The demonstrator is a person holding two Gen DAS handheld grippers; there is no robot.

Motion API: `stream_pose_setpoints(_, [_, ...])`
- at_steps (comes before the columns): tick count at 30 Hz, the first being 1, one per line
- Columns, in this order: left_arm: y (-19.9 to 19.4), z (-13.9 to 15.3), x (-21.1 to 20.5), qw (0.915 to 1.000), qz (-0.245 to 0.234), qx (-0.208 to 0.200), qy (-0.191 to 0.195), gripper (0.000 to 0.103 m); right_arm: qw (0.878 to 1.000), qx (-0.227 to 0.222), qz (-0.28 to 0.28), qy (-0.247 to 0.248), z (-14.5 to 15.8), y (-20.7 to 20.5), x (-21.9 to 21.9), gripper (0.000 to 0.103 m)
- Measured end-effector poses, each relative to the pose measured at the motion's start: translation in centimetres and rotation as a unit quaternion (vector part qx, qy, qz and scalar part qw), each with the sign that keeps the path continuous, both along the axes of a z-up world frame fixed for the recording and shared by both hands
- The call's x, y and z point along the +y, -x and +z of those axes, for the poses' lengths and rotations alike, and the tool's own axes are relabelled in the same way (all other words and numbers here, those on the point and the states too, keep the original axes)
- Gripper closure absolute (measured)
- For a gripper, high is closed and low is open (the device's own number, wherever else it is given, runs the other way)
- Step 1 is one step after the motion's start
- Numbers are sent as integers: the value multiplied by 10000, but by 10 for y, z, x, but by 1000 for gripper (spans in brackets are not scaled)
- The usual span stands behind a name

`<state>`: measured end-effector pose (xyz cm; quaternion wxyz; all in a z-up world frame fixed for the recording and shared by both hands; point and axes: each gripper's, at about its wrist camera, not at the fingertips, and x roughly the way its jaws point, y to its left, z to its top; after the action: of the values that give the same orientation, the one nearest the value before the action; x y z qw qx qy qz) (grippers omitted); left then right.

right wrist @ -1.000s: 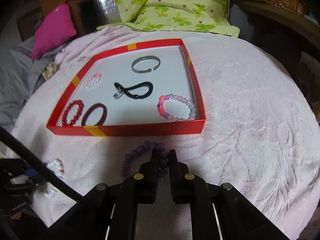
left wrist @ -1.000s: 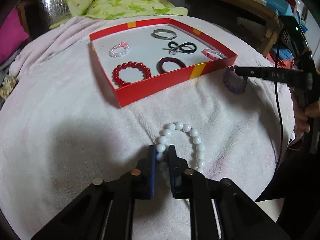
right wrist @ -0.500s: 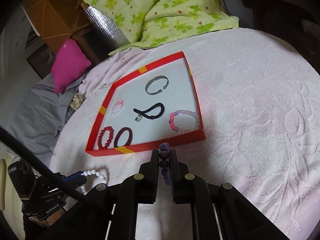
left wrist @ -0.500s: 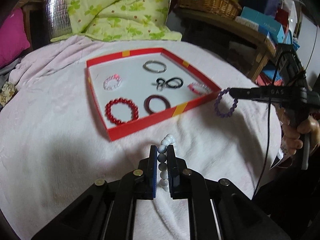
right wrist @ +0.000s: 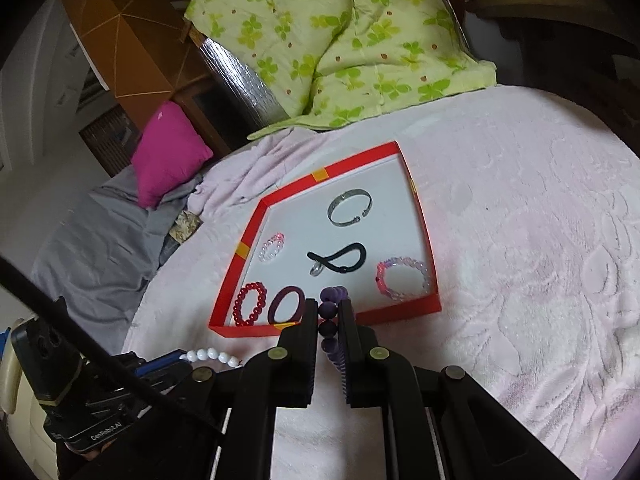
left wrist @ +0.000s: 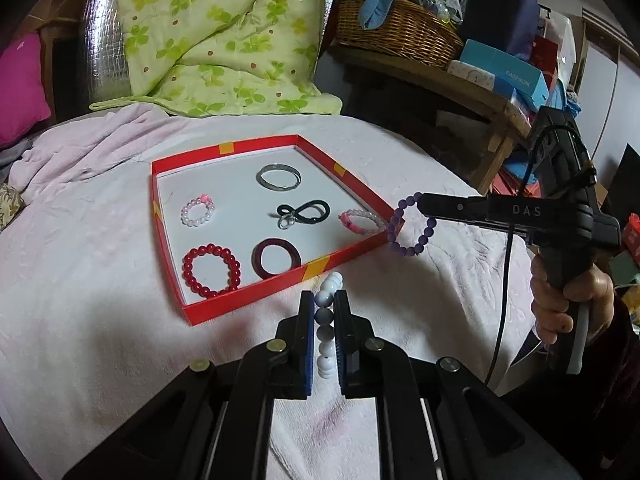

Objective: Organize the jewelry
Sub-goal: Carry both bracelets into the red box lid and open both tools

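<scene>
Dim indoor light, soft shadows toward 6 o'clock, heavy fisheye bending, black vignette at corners, centre sharp

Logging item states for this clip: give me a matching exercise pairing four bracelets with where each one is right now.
Things:
1. white bead bracelet
2. purple bead bracelet
3. red bead bracelet
4. silver bangle

Places:
A. lying in the tray's near left corner
B. clamped in the right gripper
C. lying at the far side of the red tray
D. clamped in the left gripper

Pairs: 1-D, 2-B, 3-A, 4-C
</scene>
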<state>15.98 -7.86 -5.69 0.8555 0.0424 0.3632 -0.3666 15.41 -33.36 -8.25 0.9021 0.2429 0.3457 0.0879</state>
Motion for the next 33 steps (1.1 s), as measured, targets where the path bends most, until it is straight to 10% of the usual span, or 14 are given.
stream_pose_setpoints(16, [-84,30,-26,9970,752,-146,-66,94,9975,-314,-636,-7,10,-63,-10,92])
stream_pose_setpoints(33, [-193,-20,-56,9860,1311,888,529,94,9941,22,-909,-587,-22,-136,-16,92])
